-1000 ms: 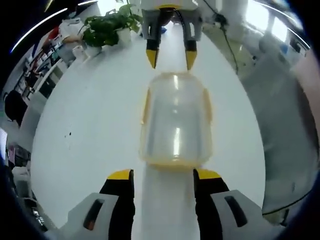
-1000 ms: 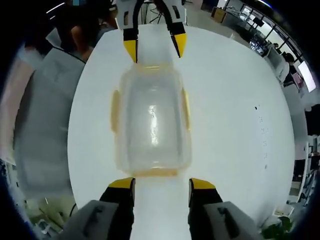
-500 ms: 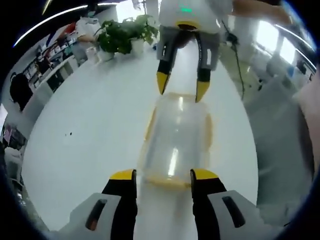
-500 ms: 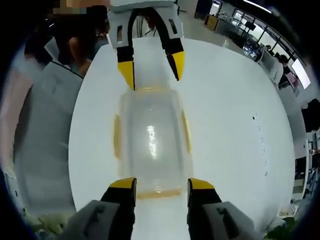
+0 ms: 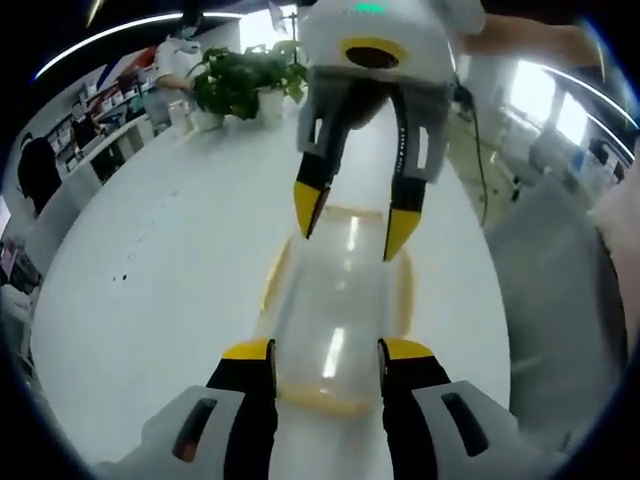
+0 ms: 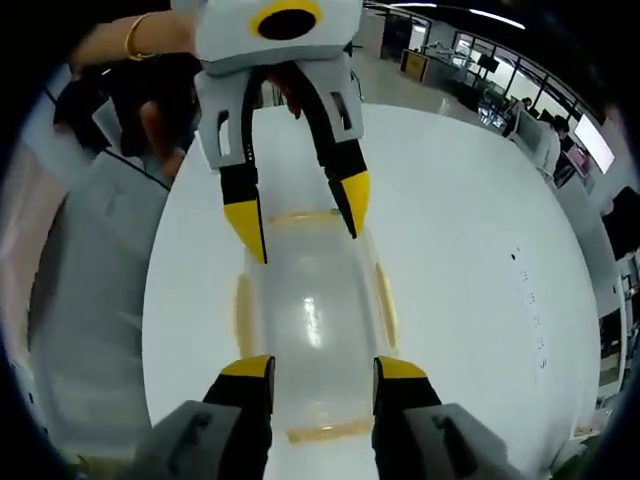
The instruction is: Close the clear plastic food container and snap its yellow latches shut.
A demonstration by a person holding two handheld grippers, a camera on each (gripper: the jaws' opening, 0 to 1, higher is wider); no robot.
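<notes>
In the left gripper view: left gripper (image 5: pixel 324 352) rising from the bottom edge, yellow-tipped jaws apart, straddling the near end of the clear plastic container (image 5: pixel 335 310). Container lying lengthwise on the white table (image 5: pixel 170 240), lid on, yellow latches (image 5: pixel 270 285) showing along both long sides and a yellow strip at the near end. Opposite, the right gripper (image 5: pixel 352 215) coming in from the top, jaws spread, tips down over the far end of the container; contact with the lid not clear. Potted plant (image 5: pixel 240 80) at the far edge of the table; shelves and people blurred beyond, a pale fabric surface off to the right. In the right gripper view: right gripper (image 6: pixel 311 367) at the bottom, jaws parted, set either side of the near part of the container (image 6: pixel 312 330). Same container running away along the table (image 6: pixel 460 230), yellow latches (image 6: pixel 243 305) on both flanks, a yellow edge at near and far ends. Left gripper (image 6: pixel 300 215) reaching down from the top, jaws wide, yellow tips above the far half of the lid, nothing clamped between them. Behind it a hand with a gold bangle (image 6: pixel 132 38), and a seated person at the table's left side; office desks and screens far off on the right.
</notes>
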